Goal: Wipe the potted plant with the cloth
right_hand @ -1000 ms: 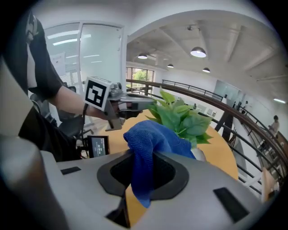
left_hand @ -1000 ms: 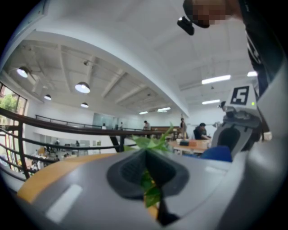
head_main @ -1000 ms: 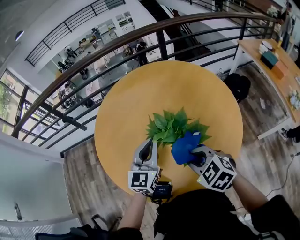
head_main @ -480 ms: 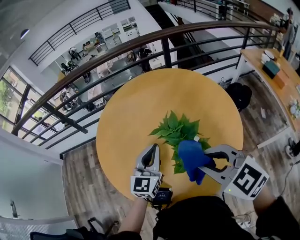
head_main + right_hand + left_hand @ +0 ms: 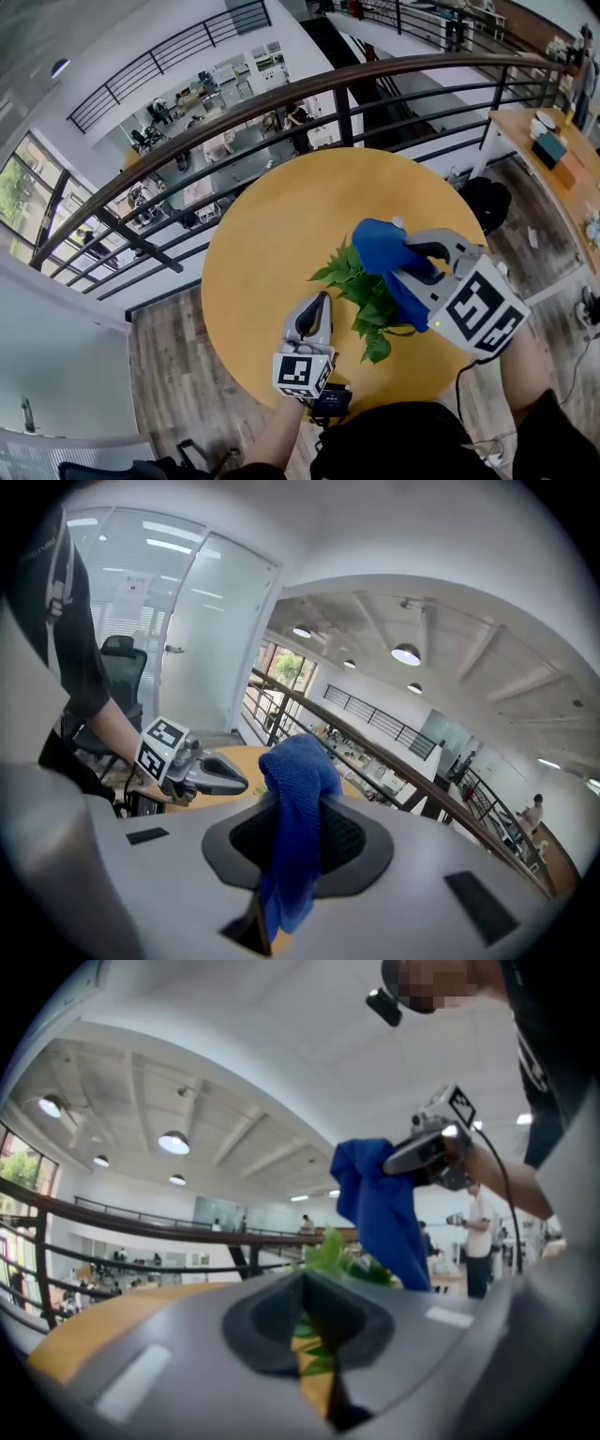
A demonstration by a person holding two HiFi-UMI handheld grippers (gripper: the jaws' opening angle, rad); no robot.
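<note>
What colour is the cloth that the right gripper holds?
The cloth is solid deep blue. It shows best in the right gripper view.

No legible txt, labels, brands, nos. or signs in any view – all too small/blurred.

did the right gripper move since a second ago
Yes. The right gripper, shut on the cloth, went from the potted plant's near side across to its far side, toward the railing.
</note>
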